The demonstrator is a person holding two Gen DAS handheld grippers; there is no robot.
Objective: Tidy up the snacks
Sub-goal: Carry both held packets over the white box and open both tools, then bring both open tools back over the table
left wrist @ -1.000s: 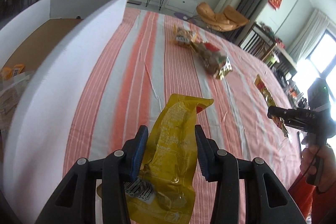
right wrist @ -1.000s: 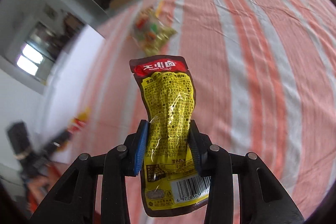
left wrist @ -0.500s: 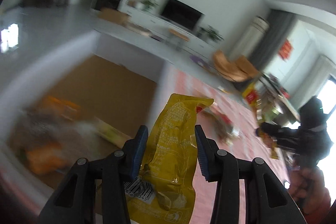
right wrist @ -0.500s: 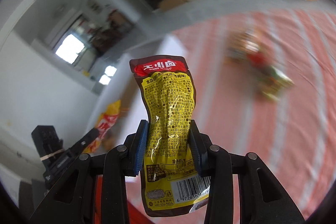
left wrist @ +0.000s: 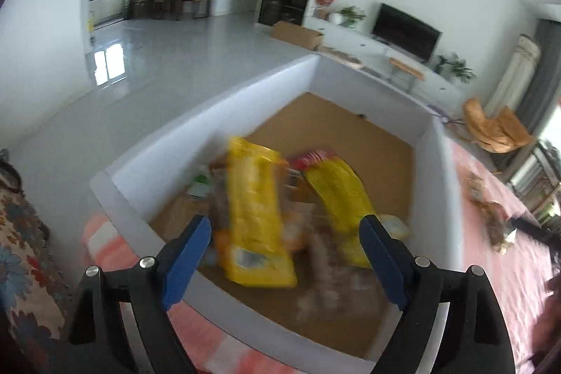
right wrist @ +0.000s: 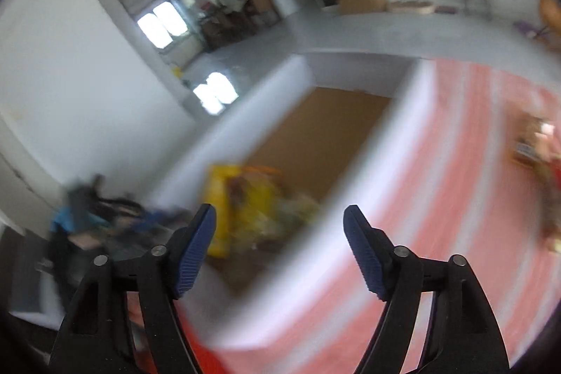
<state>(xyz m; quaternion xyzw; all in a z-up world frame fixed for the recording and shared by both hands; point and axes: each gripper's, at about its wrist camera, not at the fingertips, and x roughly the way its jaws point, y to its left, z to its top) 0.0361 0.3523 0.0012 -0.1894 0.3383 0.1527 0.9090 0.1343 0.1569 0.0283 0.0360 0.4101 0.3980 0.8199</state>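
My left gripper [left wrist: 284,255] is open and empty above the near end of a white box [left wrist: 245,93] with a brown floor. Two yellow snack packets [left wrist: 256,216] [left wrist: 336,195] are blurred inside the box, over other snacks. My right gripper [right wrist: 280,247] is open and empty, beside the box's long white wall [right wrist: 333,209]. In the right wrist view a yellow packet [right wrist: 242,198] lies blurred in the box, and the left gripper [right wrist: 105,212] shows as a dark blur at the left.
The box stands on a red and white striped cloth [right wrist: 455,198]. More snack packets lie on the cloth to the right [left wrist: 491,216] [right wrist: 540,142]. A patterned fabric [left wrist: 21,251] is at the left edge.
Both grippers swung left over the box and opened. The yellow packet left my left gripper and the red-topped yellow packet left my right gripper; both now lie in the box.
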